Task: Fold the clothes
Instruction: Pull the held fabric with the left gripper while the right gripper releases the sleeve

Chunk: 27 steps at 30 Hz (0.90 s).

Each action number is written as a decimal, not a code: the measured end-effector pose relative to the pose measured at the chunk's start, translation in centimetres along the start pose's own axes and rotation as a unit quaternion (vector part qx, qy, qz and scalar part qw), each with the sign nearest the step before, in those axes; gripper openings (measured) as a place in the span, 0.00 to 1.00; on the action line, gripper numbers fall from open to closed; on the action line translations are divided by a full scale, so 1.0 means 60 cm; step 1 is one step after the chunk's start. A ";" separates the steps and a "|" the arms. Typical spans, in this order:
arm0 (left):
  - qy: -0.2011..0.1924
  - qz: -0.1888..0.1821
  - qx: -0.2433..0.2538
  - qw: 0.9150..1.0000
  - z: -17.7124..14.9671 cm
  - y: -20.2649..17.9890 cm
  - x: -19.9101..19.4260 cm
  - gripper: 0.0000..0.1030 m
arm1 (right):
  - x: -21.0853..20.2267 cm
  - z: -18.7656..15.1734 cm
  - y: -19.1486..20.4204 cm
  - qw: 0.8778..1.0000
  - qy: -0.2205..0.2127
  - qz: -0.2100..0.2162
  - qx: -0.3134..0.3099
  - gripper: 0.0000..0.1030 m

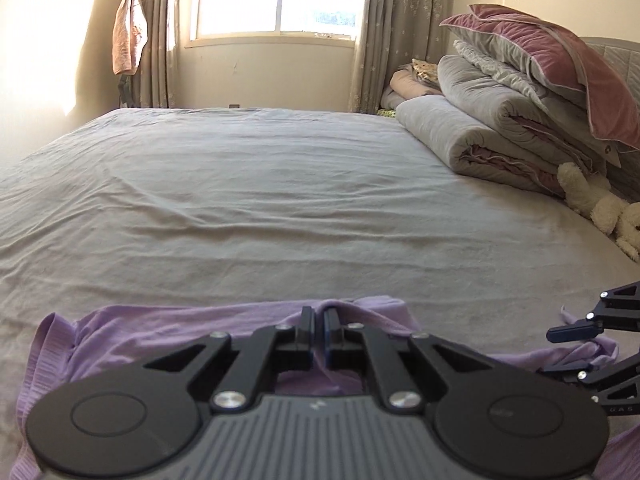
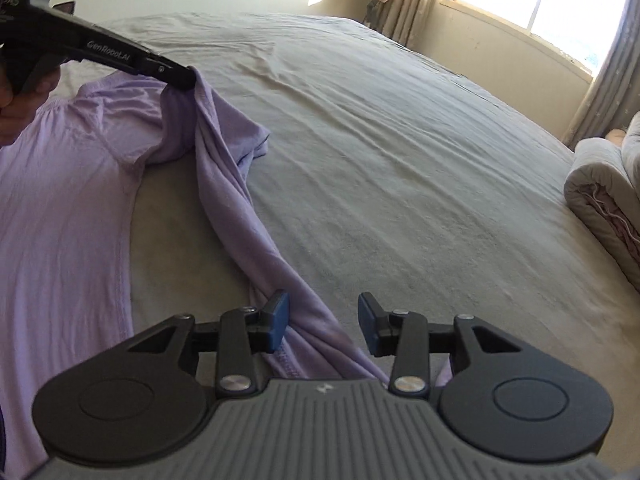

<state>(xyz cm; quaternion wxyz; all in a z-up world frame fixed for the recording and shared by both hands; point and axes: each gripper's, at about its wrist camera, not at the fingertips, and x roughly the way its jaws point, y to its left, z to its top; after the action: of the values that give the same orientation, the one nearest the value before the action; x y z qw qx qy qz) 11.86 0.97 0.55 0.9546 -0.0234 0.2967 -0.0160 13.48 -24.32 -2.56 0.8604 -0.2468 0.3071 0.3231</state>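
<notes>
Lavender shirt (image 2: 60, 208) lies on the grey bed sheet (image 2: 400, 160), spread flat to the left of the right tongs (image 2: 323, 322). Left tongs (image 1: 319, 322) are clamped on a raised fold of the shirt, jaws together. From that fold a twisted strip of fabric runs down between the jaws of the right tongs, which stand apart and do not press it. Folded quilts (image 1: 500, 120) are stacked well beyond, to the right.
</notes>
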 end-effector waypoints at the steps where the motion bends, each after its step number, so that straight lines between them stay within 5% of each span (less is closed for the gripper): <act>1: 0.013 0.010 -0.006 1.000 -0.005 0.007 0.005 0.04 | -0.003 -0.001 0.004 1.000 0.000 0.007 -0.008 0.41; 6: 0.072 0.012 -0.014 0.997 -0.028 0.034 0.024 0.05 | -0.028 -0.010 0.024 0.997 -0.008 0.063 -0.050 0.41; 9: 0.067 -0.003 0.001 0.998 -0.028 0.029 0.015 0.10 | -0.037 -0.011 0.035 0.994 -0.015 0.088 -0.068 0.41; 13: 0.036 -0.025 0.027 0.999 -0.017 0.012 -0.007 0.29 | -0.070 -0.008 0.036 0.990 -0.058 0.111 -0.072 0.41; 18: 0.013 -0.067 0.071 0.995 -0.007 -0.028 -0.026 0.35 | -0.114 -0.019 -0.021 0.994 -0.111 0.023 0.006 0.41; 27: 0.026 -0.125 0.168 0.977 -0.015 -0.117 0.020 0.35 | -0.039 -0.032 -0.068 0.995 -0.004 -0.069 0.077 0.41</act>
<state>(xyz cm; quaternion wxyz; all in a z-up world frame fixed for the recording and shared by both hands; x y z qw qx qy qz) 12.20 -6.10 -0.50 0.9271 0.1012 0.3094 -0.1859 14.23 -29.21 -1.37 0.8982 -0.1997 0.3101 0.2391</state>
